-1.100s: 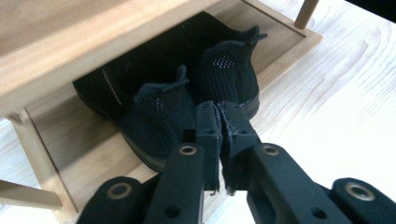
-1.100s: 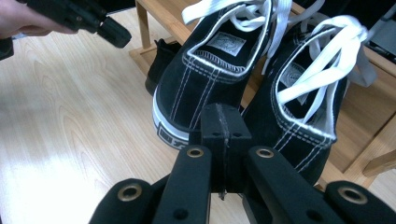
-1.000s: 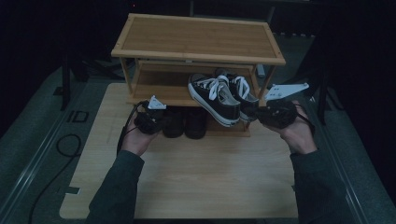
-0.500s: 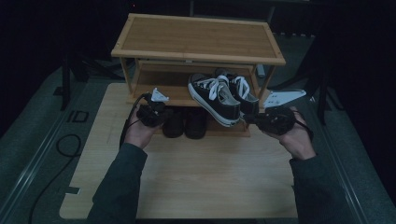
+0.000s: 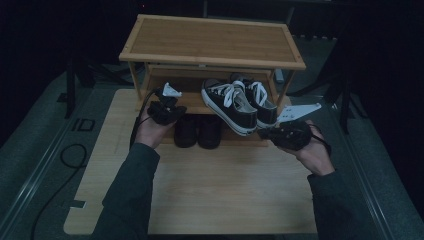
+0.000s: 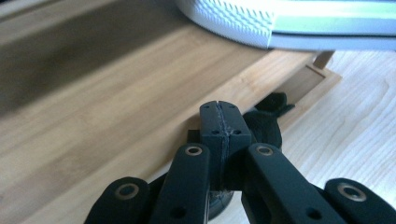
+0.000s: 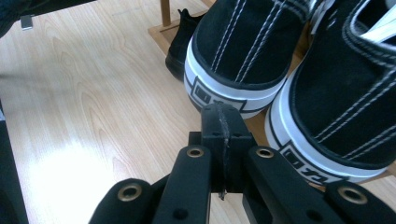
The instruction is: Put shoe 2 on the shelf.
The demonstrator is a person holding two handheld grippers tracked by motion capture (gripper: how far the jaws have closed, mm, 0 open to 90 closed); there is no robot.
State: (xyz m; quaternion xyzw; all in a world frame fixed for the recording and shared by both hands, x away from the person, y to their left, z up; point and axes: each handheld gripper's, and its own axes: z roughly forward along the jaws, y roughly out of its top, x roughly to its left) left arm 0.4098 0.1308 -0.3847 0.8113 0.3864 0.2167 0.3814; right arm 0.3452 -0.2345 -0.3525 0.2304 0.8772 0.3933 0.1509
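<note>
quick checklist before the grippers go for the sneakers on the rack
1. Left gripper jaws open for a grasp: not ok, shut.
2. Right gripper jaws open: not ok, shut.
3. Both grippers empty: ok.
4. Sneakers side by side on the middle shelf, heels toward the right gripper: ok.
5. Right gripper close to the sneaker heels: ok.
6. Black shoes below staying out of the way: cannot tell.

Wooden rack (image 5: 212, 42) — suede-like sneakers (image 5: 240, 102).
</note>
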